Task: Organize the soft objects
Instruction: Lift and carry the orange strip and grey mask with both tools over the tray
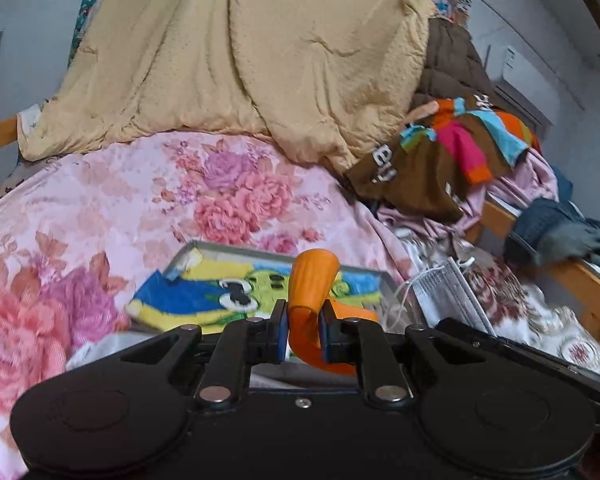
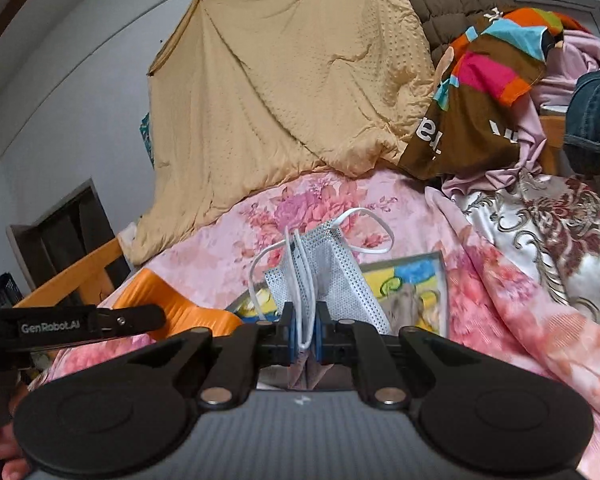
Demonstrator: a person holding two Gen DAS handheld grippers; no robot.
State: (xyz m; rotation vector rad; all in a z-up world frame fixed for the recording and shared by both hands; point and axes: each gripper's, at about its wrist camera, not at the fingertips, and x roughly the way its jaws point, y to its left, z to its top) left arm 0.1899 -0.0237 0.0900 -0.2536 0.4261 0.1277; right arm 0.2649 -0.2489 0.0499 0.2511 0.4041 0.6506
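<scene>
My left gripper [image 1: 303,330] is shut on a soft orange ribbed piece [image 1: 312,280] that curls up above its fingers. It hovers over a cartoon-printed cloth in a grey tray [image 1: 204,246] on the pink floral bedspread [image 1: 100,208]. My right gripper [image 2: 305,332] is shut on a white face mask [image 2: 324,268] with ear loops, held upright above the same tray [image 2: 440,264]. The mask also shows in the left wrist view [image 1: 452,292], and the orange piece shows in the right wrist view [image 2: 172,304].
A tan quilt [image 1: 240,52] is heaped at the back of the bed. A brown, multicoloured garment [image 1: 452,152] and a pile of clothes lie to the right. A wooden bed rail [image 1: 576,276] runs along the right edge. A brocade cover [image 2: 540,220] lies at the right.
</scene>
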